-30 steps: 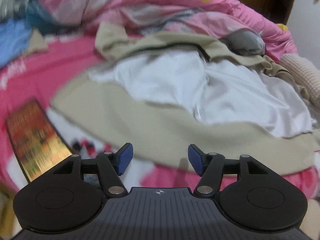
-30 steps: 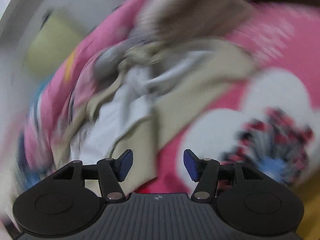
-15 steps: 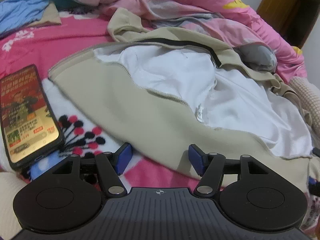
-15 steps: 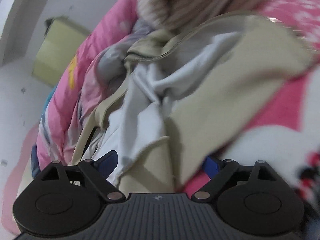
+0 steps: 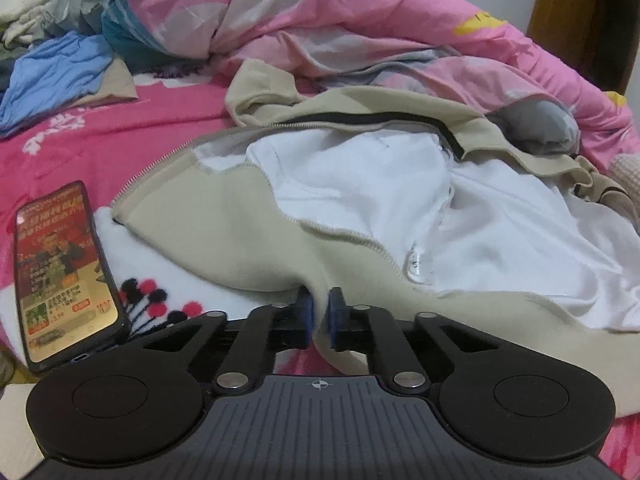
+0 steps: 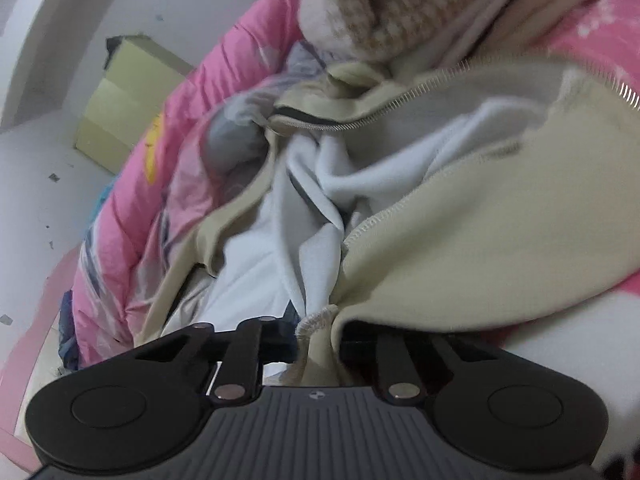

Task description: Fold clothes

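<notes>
Left gripper (image 5: 319,314) with matte black linkage arms, blue pads (image 5: 306,312), round silver pivot screws, two large black round discs, ribbed dark grey body with small crosshair mark, right gripper (image 6: 318,334) of same black build

The left wrist view is taken from just behind the left tool (image 5: 319,314), aimed forward and downward across the bed (image 5: 80,136), very near the jacket (image 5: 256,232); a phone (image 5: 60,272) is seen at the left edge and the quilt (image 5: 320,24) behind. The right wrist view is taken from behind the right tool (image 6: 318,340), closer still and tilted, with wall (image 6: 40,208) on the left. The jacket (image 6: 480,232), its white lining and the quilt (image 6: 132,208) are shared by both views.
</notes>
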Action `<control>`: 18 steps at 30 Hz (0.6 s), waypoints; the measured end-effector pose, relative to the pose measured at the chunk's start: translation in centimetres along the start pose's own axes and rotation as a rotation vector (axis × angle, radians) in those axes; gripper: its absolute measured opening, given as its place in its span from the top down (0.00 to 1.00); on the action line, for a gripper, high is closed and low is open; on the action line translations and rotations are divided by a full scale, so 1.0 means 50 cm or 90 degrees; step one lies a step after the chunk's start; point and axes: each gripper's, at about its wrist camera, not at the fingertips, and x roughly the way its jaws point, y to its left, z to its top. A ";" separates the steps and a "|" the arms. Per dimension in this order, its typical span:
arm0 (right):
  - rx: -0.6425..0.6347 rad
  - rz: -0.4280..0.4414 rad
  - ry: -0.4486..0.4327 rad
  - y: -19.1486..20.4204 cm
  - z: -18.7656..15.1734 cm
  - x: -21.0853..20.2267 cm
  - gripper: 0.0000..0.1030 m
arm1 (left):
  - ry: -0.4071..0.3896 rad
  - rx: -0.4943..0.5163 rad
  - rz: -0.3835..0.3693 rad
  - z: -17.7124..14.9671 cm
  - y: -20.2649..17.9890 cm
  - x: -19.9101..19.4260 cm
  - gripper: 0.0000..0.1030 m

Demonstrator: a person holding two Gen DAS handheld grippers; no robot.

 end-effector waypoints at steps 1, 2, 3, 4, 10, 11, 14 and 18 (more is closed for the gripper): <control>0.001 0.000 -0.004 0.000 -0.002 -0.010 0.85 | -0.001 0.000 -0.003 -0.001 0.000 -0.006 0.96; 0.004 0.002 -0.006 -0.001 -0.003 -0.019 0.85 | -0.003 0.000 -0.006 -0.001 -0.001 -0.012 0.96; 0.008 0.003 -0.008 -0.002 -0.005 -0.028 0.85 | -0.004 -0.002 -0.010 -0.001 0.000 -0.018 0.96; 0.012 0.005 -0.007 -0.003 -0.006 -0.035 0.85 | -0.005 -0.008 -0.015 0.000 0.002 -0.025 0.97; 0.027 0.014 0.001 -0.011 -0.018 -0.077 0.86 | -0.024 -0.008 -0.045 0.004 0.009 -0.076 0.97; 0.025 0.018 0.001 -0.010 -0.021 -0.085 0.86 | -0.026 -0.008 -0.050 0.004 0.011 -0.084 0.97; 0.019 0.027 0.002 -0.005 -0.029 -0.110 0.86 | -0.024 -0.006 -0.060 -0.004 0.018 -0.107 0.97; 0.008 0.033 0.005 -0.003 -0.043 -0.140 0.86 | -0.028 -0.004 -0.065 -0.015 0.034 -0.130 0.97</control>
